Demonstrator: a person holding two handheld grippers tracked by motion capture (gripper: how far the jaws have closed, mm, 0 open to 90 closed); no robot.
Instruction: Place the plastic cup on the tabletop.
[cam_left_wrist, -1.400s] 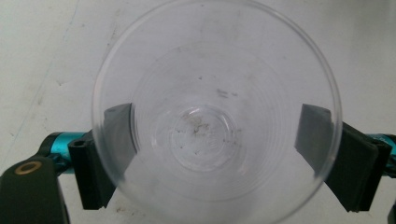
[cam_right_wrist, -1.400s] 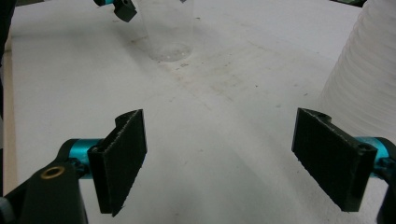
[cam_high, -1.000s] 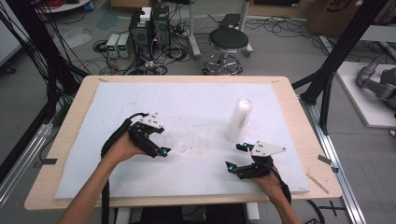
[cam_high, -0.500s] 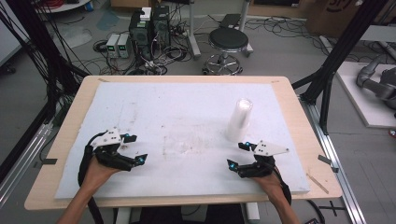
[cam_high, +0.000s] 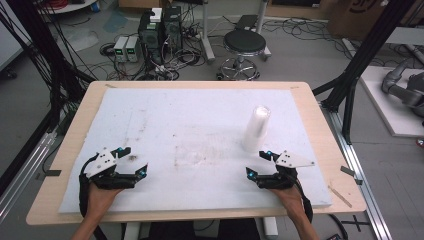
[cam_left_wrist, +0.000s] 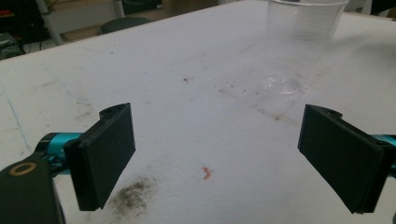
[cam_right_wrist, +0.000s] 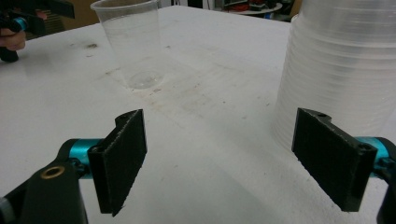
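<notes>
A single clear plastic cup stands upright on the white table top, ahead of my left gripper and apart from it; its base shows through the wall. A tall stack of clear cups stands right of centre, just beyond my right gripper and close to its right jaw. My left gripper lies near the front left of the table. Its jaws have just been opening and stand wide with nothing between them. My right gripper is open and empty too.
The white top carries dark smudges and a small red speck near my left gripper. The wooden table edge frames it. Beyond the far edge stand a stool and electronics with cables on the floor.
My left hand has moved left and toward the near edge, from the centre-left of the table to its front left. The right hand has stayed put.
</notes>
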